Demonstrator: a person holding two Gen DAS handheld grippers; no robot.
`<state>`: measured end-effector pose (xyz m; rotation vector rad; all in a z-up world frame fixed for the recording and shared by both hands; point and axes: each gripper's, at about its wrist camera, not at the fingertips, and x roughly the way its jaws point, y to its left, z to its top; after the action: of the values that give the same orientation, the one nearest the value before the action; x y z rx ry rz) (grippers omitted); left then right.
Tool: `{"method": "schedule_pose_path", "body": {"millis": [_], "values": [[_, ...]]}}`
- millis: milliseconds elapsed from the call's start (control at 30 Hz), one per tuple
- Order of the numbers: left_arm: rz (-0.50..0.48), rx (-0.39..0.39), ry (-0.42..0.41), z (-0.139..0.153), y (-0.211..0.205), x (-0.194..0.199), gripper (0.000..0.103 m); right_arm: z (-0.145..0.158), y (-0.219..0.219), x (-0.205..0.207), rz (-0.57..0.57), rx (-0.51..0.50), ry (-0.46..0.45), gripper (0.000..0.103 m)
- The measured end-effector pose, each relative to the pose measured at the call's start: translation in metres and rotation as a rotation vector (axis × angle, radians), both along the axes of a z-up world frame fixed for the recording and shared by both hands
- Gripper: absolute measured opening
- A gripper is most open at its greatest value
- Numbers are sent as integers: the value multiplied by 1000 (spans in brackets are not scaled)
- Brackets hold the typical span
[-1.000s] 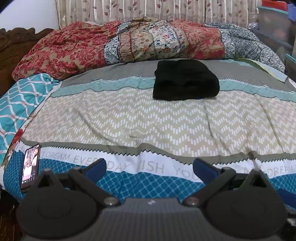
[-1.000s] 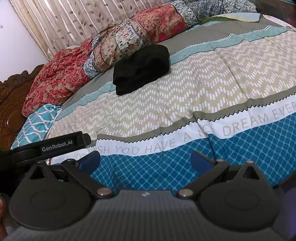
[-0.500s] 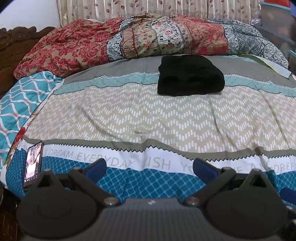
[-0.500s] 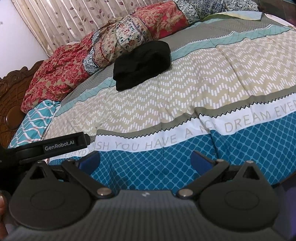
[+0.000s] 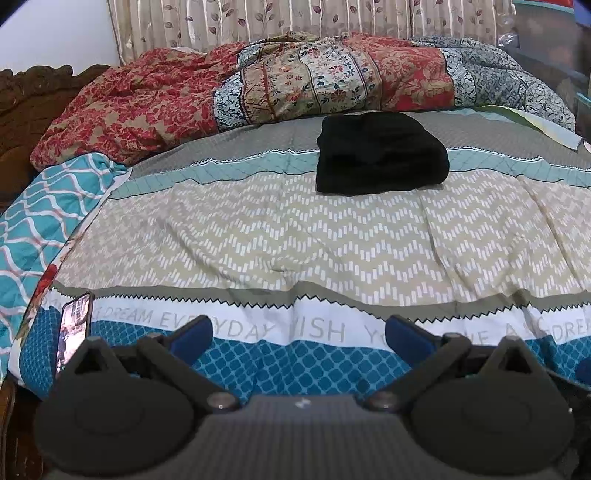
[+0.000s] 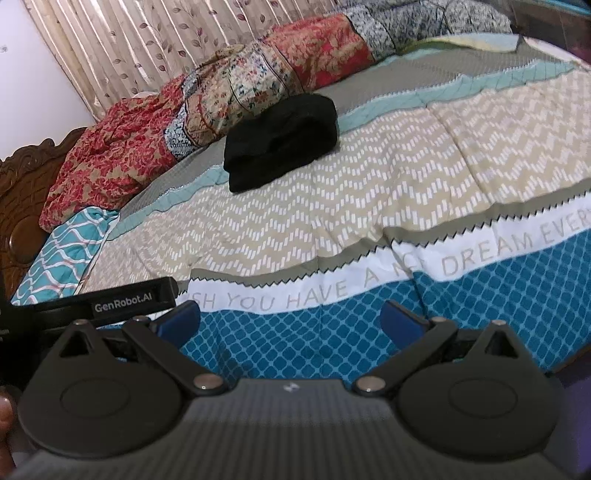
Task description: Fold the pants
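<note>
Black pants [image 5: 380, 153] lie folded in a thick bundle on the bed's far side, on the grey and teal stripes of the patterned bedspread [image 5: 295, 240]. They also show in the right wrist view [image 6: 282, 142]. My left gripper [image 5: 299, 338] is open and empty, held low over the bed's near edge, far from the pants. My right gripper [image 6: 290, 323] is open and empty, also over the near edge. The left gripper's body [image 6: 110, 304] shows at the left of the right wrist view.
A crumpled red and floral quilt [image 5: 258, 85] lies along the far side under the curtains [image 5: 295, 18]. A teal patterned pillow [image 5: 40, 218] sits at the left. A phone [image 5: 74, 334] lies on the near left corner. A wooden headboard [image 6: 22, 206] stands at the left.
Both grippers have drawn back slightly and tilted, so the pants sit a little lower and nearer in view. Both stay open and empty.
</note>
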<state>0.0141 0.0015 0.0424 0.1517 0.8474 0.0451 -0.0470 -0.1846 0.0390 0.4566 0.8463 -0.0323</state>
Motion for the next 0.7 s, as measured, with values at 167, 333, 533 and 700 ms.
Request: {"method": "schedule_pose_path", "body": {"millis": [167,333,533,700], "values": [[-3,-8,4,1,0,-1,103,5,2,0,2,-45,-41,103],[-6,-11,15,-1,0,0,103,1,-2,2,-3,-38,-31,103],[-5,-13,31,-4,1,1,103,-2,-1,3,-9,-28,-9,103],[-5,-12,38,-6,1,2,103,2,1,1,-18,-51,-32,103]]}}
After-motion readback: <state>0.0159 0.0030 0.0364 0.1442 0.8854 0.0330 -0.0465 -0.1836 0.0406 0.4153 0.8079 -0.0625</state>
